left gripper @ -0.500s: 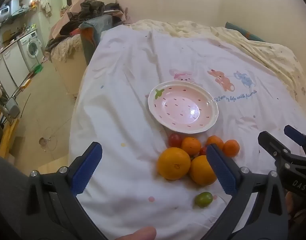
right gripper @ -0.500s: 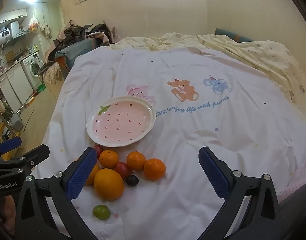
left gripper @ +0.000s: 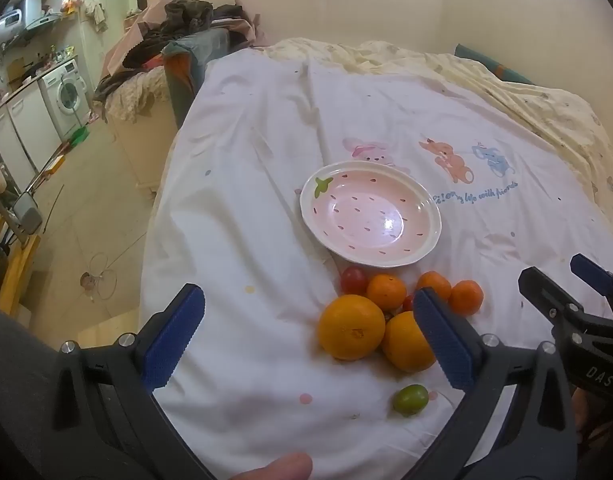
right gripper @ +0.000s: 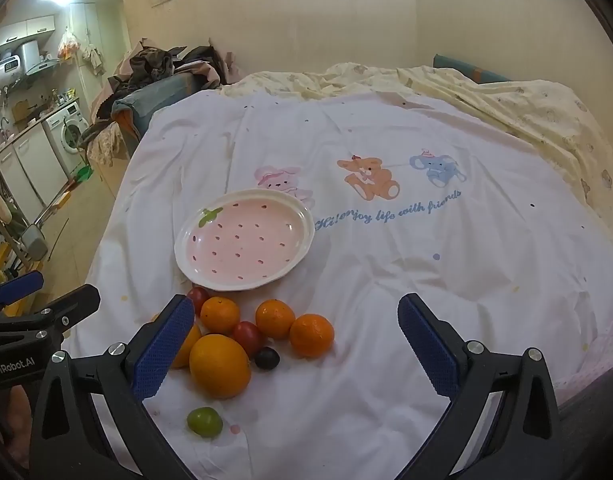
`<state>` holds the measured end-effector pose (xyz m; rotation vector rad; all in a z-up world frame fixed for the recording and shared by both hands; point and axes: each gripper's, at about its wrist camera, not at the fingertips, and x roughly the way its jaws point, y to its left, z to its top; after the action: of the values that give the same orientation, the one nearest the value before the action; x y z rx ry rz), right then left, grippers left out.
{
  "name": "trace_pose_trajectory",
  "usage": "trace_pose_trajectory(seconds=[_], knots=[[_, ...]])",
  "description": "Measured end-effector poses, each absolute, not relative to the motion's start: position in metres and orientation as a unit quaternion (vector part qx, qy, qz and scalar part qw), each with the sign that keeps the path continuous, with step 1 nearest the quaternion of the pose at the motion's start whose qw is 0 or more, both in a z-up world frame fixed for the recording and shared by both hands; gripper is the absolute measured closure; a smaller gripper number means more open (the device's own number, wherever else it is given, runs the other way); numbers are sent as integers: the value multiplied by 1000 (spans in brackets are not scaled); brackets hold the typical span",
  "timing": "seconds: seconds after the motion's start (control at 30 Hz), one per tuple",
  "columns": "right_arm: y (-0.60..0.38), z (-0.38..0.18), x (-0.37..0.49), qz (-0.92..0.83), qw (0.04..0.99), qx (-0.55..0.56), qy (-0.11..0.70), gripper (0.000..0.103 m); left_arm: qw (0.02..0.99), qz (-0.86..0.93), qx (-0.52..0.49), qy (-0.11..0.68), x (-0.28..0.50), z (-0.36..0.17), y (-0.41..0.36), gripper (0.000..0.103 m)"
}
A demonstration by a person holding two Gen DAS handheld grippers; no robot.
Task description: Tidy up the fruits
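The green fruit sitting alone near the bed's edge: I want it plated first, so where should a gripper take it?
Grip the green fruit across its widest middle, coming from above. It is small, round and apart from the oranges, so open jaws probably fit either side; the soft sheet may let it roll.

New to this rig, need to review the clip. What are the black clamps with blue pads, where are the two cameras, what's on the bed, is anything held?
No robot arm here: a person carries one handheld two-finger gripper per hand, each with a fisheye camera looking along its fingers. One picture is from the left gripper, the other from the right gripper; each also glimpses the other at its edge. Both stand open and hold nothing. On the white bedsheet lie an empty pink strawberry-pattern plate and, nearer the cameras, a cluster of oranges, small tomatoes and a green fruit.
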<state>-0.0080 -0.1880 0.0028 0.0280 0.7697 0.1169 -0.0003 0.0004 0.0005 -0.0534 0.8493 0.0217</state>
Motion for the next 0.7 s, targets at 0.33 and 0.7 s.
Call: trace_pose_trajectory(seconds=[0.33, 0.7], knots=[[-188, 3, -9, 57, 925, 13, 375, 0, 910, 10, -27, 414, 0, 1, 11, 0], [-187, 3, -8, 56, 925, 13, 375, 0, 910, 10, -27, 414, 0, 0, 10, 0]])
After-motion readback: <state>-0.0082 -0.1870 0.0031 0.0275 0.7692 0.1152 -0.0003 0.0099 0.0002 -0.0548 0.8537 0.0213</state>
